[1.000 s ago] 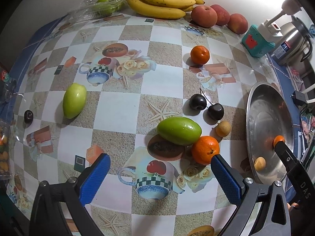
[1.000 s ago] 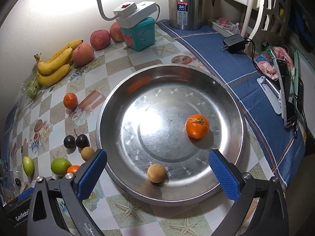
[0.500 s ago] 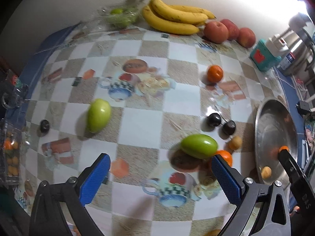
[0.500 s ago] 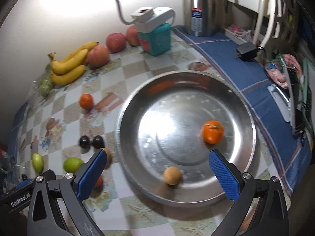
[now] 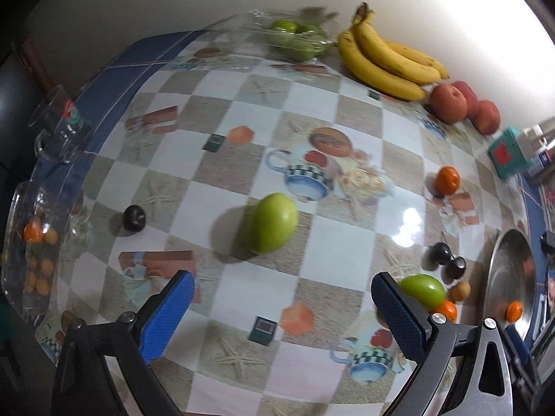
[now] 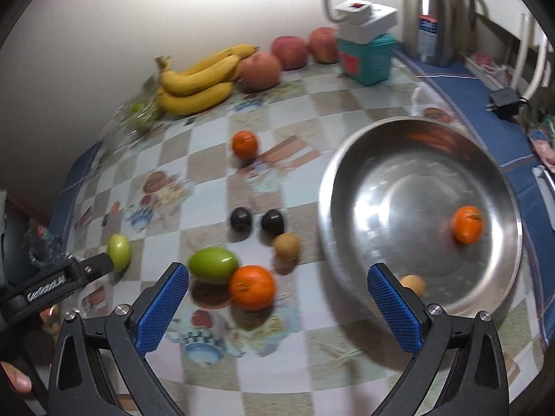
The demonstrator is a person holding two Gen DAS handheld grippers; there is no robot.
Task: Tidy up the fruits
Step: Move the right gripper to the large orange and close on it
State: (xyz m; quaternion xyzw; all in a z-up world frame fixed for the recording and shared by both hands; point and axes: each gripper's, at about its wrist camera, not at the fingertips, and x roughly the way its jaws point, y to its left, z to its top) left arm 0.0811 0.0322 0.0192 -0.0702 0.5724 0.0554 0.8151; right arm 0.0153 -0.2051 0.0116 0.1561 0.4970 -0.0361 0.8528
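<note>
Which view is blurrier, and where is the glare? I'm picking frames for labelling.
Right wrist view: motion-smeared, worst on the steel bowl rim, with wall glare at top. Left wrist view: sharper, the lone green fruit crisp; glare patch on the tablecloth and blown-out upper-right wall.

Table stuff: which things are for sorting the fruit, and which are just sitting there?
For the job: bowl, oranges, green fruits, plums, bananas, apples.

Just lying about: kettle, teal box, charger, glass cup.
</note>
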